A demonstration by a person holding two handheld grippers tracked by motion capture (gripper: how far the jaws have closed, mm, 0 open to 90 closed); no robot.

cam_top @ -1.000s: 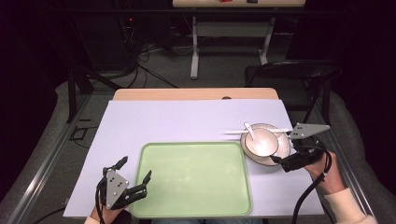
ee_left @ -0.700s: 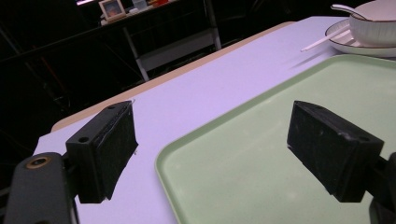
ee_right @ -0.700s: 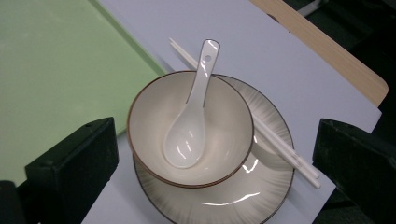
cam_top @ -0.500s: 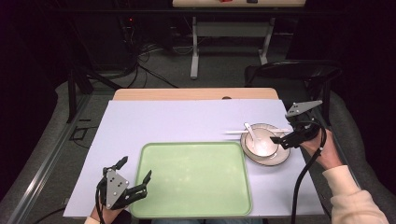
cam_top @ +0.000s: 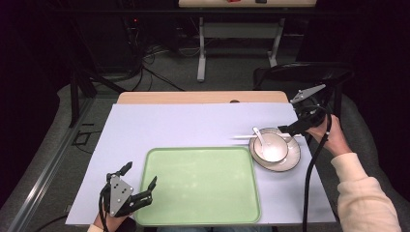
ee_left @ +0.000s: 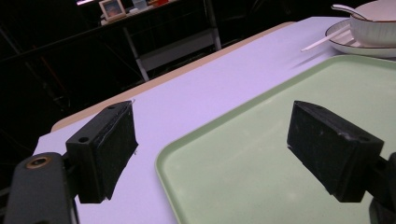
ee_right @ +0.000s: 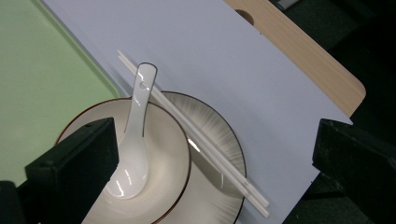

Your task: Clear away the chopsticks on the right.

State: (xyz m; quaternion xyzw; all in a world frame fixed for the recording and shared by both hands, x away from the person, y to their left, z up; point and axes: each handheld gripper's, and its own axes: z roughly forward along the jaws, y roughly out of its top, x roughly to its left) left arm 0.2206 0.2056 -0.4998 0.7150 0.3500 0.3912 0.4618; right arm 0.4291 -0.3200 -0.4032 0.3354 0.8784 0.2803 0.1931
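A pale green tray (cam_top: 198, 183) lies at the near middle of the lavender mat (cam_top: 183, 123). To its right, a ribbed plate (cam_top: 291, 159) carries a cream bowl (cam_top: 270, 150) with a white spoon (cam_top: 258, 136) in it. White chopsticks (cam_top: 245, 137) rest across the plate's far rim. My right gripper (cam_top: 289, 129) hovers open above the plate's far right edge. Along its jaws I see the bowl (ee_right: 163, 154), spoon (ee_right: 135, 144), chopsticks (ee_right: 196, 133) and plate (ee_right: 219, 135). My left gripper (cam_top: 140, 175) is open and empty, straddling the tray's near left corner (ee_left: 243, 154).
The mat covers a wooden table whose bare edge (cam_top: 203, 96) shows at the far side. A dark chair (cam_top: 300, 75) stands behind the right far corner. Cables and a table frame (cam_top: 200, 48) lie on the floor beyond. The mat's right edge is close beside the plate.
My right gripper has risen from the plate's near right rim and moved toward the far side, still open. The left gripper, tray and dishes have stayed put.
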